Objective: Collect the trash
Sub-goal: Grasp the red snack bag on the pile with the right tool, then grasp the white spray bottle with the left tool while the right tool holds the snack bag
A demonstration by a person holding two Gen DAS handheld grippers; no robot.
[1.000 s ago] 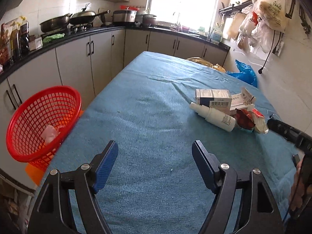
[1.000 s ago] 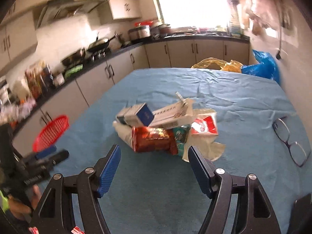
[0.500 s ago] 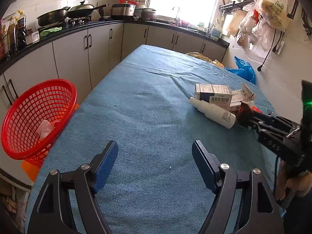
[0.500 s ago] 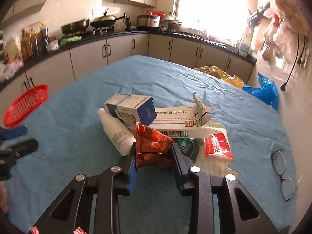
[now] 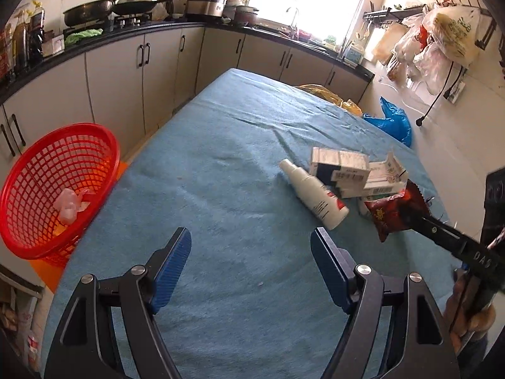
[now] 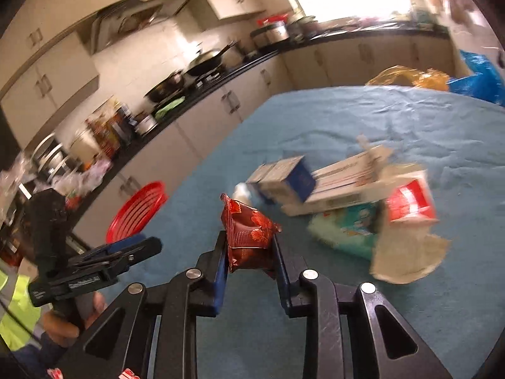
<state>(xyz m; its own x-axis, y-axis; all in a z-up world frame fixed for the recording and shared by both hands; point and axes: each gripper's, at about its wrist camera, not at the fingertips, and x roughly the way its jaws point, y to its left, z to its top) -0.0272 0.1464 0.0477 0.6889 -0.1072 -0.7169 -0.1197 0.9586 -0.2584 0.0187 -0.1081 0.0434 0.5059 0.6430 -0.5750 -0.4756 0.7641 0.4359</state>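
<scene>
Now right gripper (image 6: 249,262) jaws closing on red snack packet (image 6: 249,237), left gripper (image 5: 251,268) empty.

Bottle (image 5: 315,195) lies left of boxes (image 5: 341,167) on table (image 5: 221,158)

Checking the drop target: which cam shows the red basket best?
Left wrist: the red basket is large and sharp at the table's edge, interior visible with a crumpled pale wad inside. Right wrist shows it small, blurred, contents unreadable.
</scene>
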